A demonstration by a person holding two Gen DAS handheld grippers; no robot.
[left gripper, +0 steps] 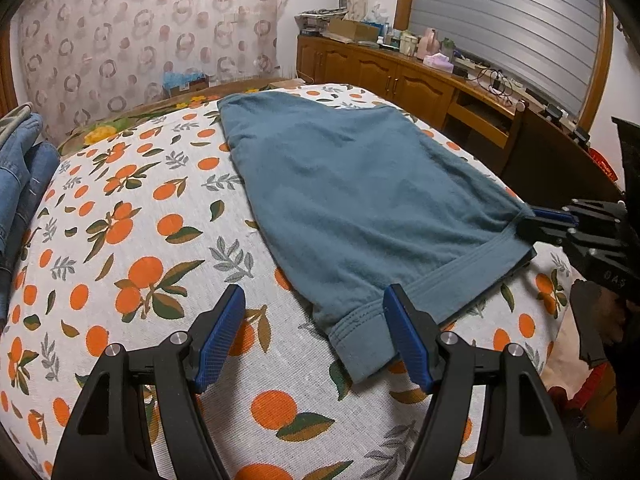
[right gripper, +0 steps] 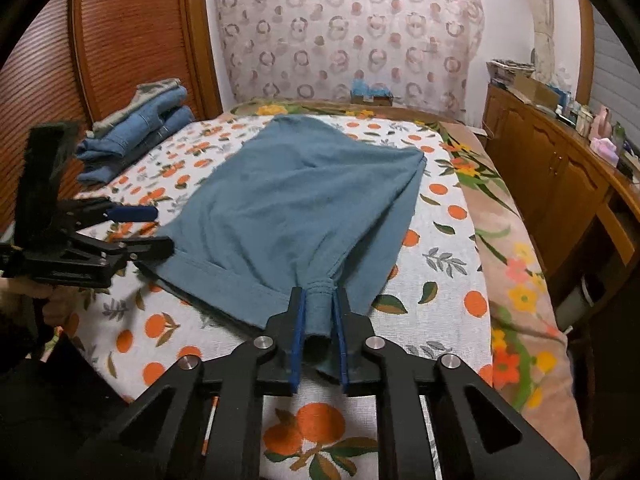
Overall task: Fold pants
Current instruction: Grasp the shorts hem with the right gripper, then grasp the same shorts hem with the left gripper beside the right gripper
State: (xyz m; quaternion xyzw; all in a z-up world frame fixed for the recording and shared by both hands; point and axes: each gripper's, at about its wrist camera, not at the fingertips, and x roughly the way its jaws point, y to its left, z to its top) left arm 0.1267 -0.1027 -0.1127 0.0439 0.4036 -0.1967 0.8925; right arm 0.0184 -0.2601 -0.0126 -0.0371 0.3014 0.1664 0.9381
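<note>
Your right gripper (right gripper: 320,312) is clamped on a bunched corner of the waistband (right gripper: 224,276); your left gripper (left gripper: 314,320) stands spread wide at the other corner, gripping nothing. The teal pants (right gripper: 296,208) lie flat and softly creased, legs reaching away, mid-bedspread (right gripper: 440,264). Folded jeans (right gripper: 136,136) sit beside them.

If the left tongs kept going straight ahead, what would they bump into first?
Probably the waistband corner of the blue pants. The left tongs are open, and that corner already lies between their tips on the bed cover. Depth is hard to judge.
</note>
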